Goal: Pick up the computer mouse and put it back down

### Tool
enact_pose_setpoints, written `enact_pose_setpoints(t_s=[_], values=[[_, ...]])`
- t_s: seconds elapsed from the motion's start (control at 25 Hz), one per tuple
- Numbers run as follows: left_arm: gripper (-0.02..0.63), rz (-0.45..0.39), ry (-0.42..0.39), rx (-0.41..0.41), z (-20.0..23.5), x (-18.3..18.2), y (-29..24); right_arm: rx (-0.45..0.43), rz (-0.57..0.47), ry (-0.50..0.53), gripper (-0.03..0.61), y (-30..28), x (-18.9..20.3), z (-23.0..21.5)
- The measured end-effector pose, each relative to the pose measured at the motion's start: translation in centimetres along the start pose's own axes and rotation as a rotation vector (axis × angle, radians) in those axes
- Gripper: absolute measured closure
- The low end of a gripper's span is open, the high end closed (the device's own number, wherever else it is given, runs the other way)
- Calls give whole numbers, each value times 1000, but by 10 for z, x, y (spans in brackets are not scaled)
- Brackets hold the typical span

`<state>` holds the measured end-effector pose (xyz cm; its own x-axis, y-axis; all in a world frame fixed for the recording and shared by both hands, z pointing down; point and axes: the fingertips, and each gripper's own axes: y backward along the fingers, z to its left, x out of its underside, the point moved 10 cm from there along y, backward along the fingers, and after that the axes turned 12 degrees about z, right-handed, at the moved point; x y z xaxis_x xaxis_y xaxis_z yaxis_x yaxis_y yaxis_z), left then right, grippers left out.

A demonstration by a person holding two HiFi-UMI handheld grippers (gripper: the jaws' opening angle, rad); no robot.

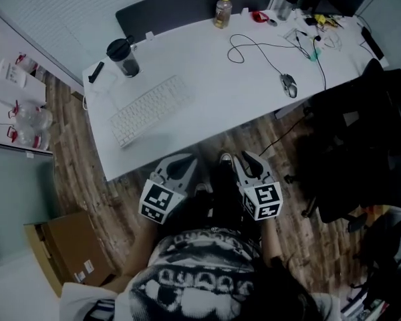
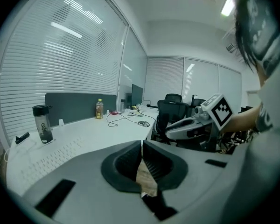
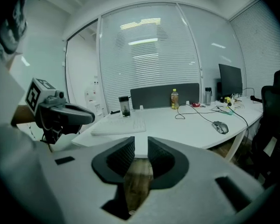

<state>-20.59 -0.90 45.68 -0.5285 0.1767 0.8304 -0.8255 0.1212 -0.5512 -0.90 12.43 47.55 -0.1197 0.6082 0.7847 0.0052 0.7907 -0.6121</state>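
Observation:
The grey computer mouse (image 1: 289, 84) lies on the white desk (image 1: 207, 89) near its right front edge, its black cable looping back across the top. It also shows in the right gripper view, where the mouse (image 3: 220, 127) is off to the right, and small and distant in the left gripper view (image 2: 143, 123). Both grippers hang below the desk's front edge, over the wooden floor, well short of the mouse. My left gripper (image 1: 179, 160) has its jaws together and empty. My right gripper (image 1: 248, 158) shows a narrow gap with nothing in it.
A white keyboard (image 1: 149, 109) and a dark tumbler (image 1: 123, 57) occupy the desk's left. A yellow bottle (image 1: 222, 12) and cable clutter sit at the back. A black office chair (image 1: 361, 132) stands right of the desk; a cardboard box (image 1: 70, 249) is on the floor at left.

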Motion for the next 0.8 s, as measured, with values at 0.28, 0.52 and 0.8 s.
enact_pose_setpoints(t_s=[0.28,0.52,0.8], values=[[603,-11,-22,65,-18,0,-3,42,-16,-3,564,26,8,10],[603,-3,-55,108,-28,-4,-10,69,-15,-21,578,42,13,9],[603,16,-68,114,-42,-7,-16,53,-17,-44,578,51,21,-2]])
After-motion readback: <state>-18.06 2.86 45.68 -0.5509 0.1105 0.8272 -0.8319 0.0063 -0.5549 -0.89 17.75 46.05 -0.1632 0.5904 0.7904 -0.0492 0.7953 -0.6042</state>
